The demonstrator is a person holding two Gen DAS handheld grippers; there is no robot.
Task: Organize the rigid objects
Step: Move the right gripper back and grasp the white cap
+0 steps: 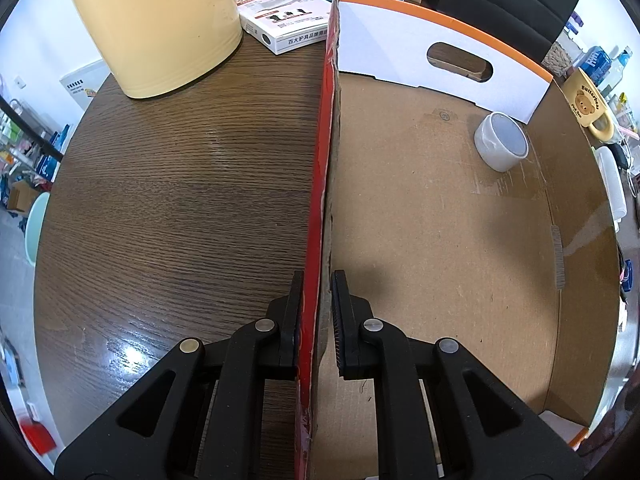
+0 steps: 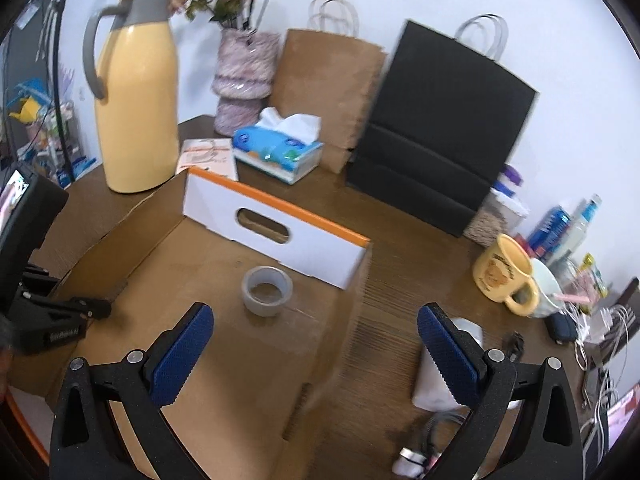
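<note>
My left gripper (image 1: 316,320) pinches the box wall (image 1: 326,168); right gripper (image 2: 316,356) spread, empty; next I'd square on the yellow mug (image 2: 505,274) near the table's right edge

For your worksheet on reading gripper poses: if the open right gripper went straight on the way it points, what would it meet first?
Probably the cardboard box's floor, short of the tape roll; the right gripper points down into it, though depth is uncertain.
</note>
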